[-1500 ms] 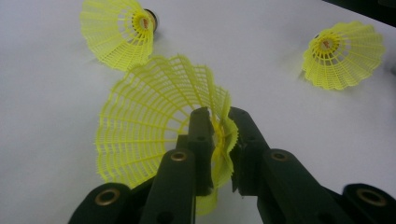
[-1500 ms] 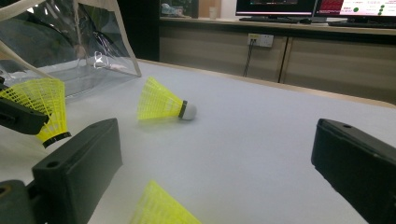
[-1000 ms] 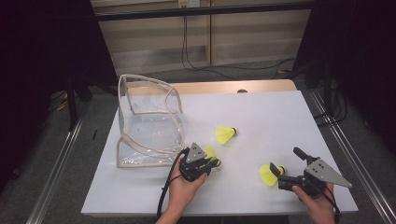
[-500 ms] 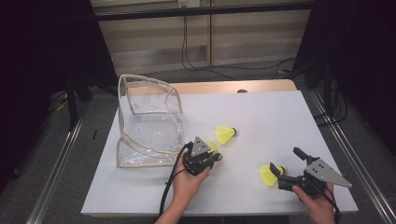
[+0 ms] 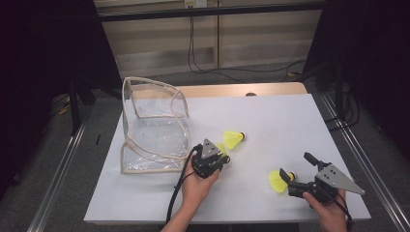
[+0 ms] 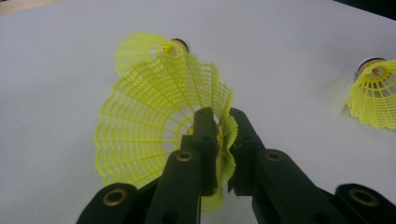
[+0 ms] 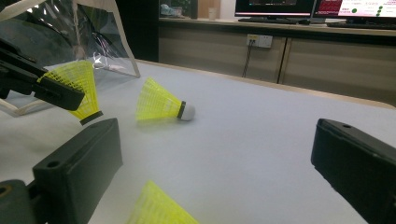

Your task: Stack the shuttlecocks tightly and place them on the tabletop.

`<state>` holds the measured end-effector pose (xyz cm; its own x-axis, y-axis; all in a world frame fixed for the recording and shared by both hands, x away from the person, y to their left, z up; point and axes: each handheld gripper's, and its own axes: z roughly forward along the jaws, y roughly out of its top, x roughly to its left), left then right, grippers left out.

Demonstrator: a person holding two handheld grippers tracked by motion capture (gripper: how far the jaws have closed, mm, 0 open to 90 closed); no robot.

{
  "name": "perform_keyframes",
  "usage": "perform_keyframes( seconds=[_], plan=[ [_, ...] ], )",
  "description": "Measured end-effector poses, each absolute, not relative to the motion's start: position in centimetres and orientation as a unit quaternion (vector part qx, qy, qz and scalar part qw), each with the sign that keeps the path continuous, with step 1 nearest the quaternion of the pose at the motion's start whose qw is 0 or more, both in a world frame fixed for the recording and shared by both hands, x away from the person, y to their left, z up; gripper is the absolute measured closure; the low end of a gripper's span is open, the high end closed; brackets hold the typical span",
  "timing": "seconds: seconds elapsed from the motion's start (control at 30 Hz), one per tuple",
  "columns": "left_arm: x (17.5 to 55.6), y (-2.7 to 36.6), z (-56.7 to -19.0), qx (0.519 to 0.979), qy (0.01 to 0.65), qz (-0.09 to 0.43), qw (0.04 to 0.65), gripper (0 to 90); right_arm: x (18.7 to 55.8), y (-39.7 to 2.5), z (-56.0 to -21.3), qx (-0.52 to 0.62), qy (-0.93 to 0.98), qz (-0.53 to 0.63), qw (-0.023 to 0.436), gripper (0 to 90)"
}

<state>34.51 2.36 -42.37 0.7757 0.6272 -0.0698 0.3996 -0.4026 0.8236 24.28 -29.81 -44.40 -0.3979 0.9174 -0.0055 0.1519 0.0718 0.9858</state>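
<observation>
Left tool [image 6: 217,140] pinches the skirt of a yellow shuttlecock [image 6: 159,126] beside the clear bag [image 5: 154,128] near the table's [image 5: 290,121] left edge, while the right tool [image 7: 215,168], jaws apart, sits over another shuttlecock [image 5: 278,181] toward the near right corner.

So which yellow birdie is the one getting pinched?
Find the clear bag on the white table. Just right of its front corner, the left gripper is shut on a birdie by its skirt edge. The other two birdies lie loose, ungripped.
</observation>
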Motion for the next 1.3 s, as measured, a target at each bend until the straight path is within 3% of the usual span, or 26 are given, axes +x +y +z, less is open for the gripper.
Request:
perform_keyframes(
  seconds=[0.83,1.3],
  plan=[
    [35.4,1.2,-42.3,0.836,0.316,0.158,0.420,82.6,24.3,-29.8,-44.4,0.416,0.640,0.539,0.356,1.5],
    [35.5,0.7,-42.0,0.826,0.320,0.172,0.432,79.1,24.3,-29.8,-44.4,0.416,0.640,0.539,0.356,1.5]
  ],
)
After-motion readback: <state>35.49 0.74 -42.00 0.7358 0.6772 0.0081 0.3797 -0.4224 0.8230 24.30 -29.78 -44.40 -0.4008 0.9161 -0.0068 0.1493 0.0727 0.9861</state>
